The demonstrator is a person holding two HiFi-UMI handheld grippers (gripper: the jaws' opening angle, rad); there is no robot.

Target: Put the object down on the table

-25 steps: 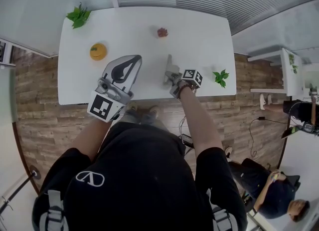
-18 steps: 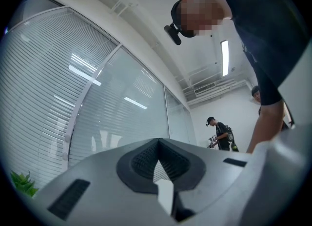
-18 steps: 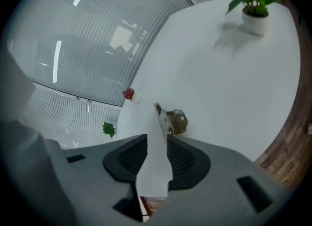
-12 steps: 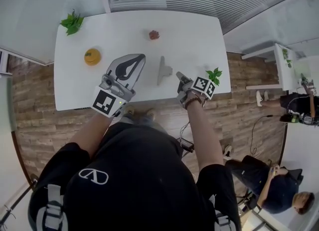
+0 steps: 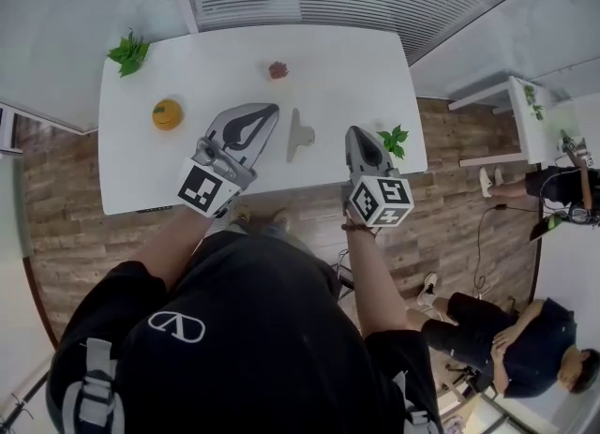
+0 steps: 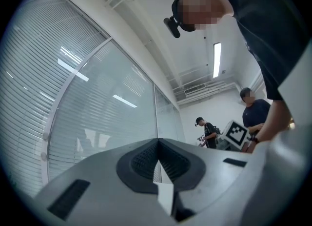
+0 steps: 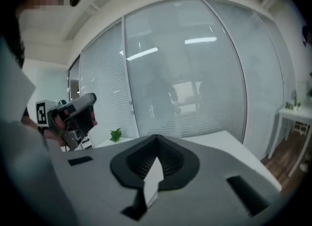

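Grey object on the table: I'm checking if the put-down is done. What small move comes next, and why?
Probably just draw the right gripper back to rest: the grey object already lies on the table, apart from that gripper, whose jaws are shut on nothing.

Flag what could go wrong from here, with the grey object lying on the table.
The grey object lies between the shut left gripper and right gripper; a sideways swing of either might knock it. The green sprig sits at the edge of the table beside the right gripper and could be brushed off. Neither gripper view shows the grey object, only the head view does.
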